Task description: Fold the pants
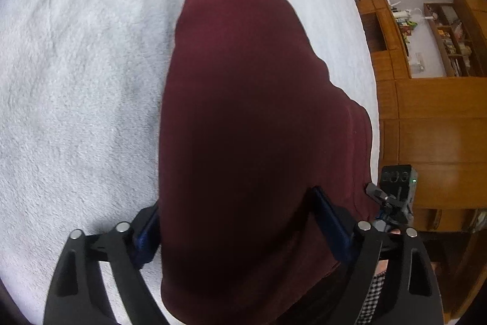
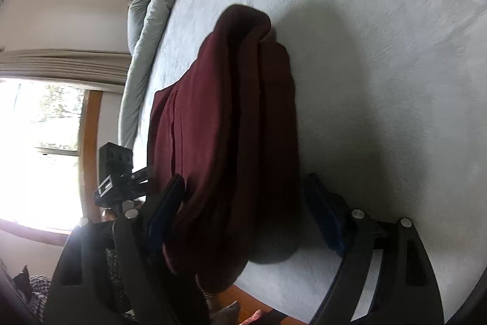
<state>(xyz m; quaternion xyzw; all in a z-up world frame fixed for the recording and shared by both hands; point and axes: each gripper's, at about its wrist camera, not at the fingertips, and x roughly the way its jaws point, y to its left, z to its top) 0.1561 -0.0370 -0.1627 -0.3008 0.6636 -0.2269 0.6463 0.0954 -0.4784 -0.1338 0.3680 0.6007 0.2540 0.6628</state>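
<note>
1. Left wrist view: maroon pants (image 1: pixel 249 111) draped toward 12 o'clock over bed (image 1: pixel 76 66), between wide-spread left gripper (image 1: pixel 237 221) pads.
2. Right gripper (image 2: pixel 243 203) equally wide, straddling bunched cloth.
3. Soft, light, floppy; best pinched at edge near 6 o'clock.

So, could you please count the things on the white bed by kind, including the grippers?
Dark red fabric pants: 1
Grey quilted blanket bunched at the bed edge: 1
Black two-finger grippers, left and right, jaws open around the pants: 2
Total: 4

pants (image 1: pixel 249 111) lie on the bed (image 1: pixel 76 81), between both tongs' fingers.
</note>
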